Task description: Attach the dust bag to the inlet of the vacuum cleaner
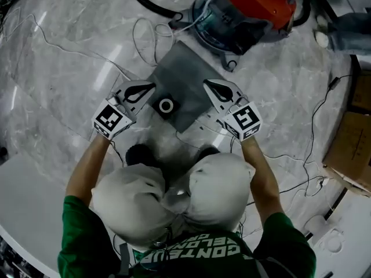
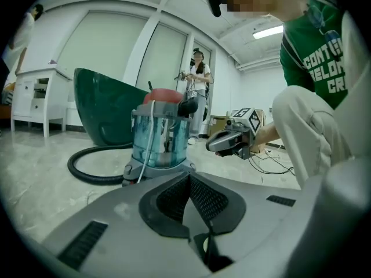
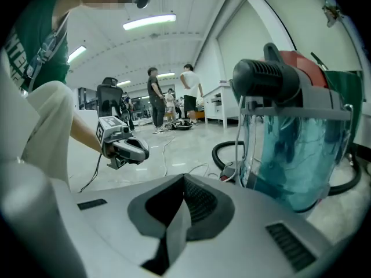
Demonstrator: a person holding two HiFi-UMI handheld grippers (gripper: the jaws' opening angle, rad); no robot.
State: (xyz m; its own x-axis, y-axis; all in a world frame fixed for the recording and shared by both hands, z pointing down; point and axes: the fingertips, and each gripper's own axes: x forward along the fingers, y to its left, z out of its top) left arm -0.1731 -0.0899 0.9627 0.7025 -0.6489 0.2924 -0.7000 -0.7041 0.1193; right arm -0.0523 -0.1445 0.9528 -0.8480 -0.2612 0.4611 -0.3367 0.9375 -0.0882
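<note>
A flat grey dust bag (image 1: 186,74) with a black collar and white ring (image 1: 166,106) hangs between my two grippers just above the marble floor. My left gripper (image 1: 152,87) is shut on its left edge, where a thin grey sheet (image 2: 195,213) shows between the pads. The right gripper (image 1: 205,84) is shut on the bag's right edge, with the sheet (image 3: 175,230) showing there too. The vacuum cleaner (image 1: 243,10), with a red top and a clear teal canister (image 2: 161,138), stands just beyond the bag. Its black hose (image 1: 149,2) curls off to the left. I cannot make out the inlet.
Thin cables (image 1: 316,120) trail over the floor around my knees and to the right. Cardboard boxes (image 1: 355,135) stand at the right edge. A green tub chair (image 2: 104,106) and a white cabinet (image 2: 35,94) stand behind the vacuum cleaner. People (image 3: 188,94) stand far off.
</note>
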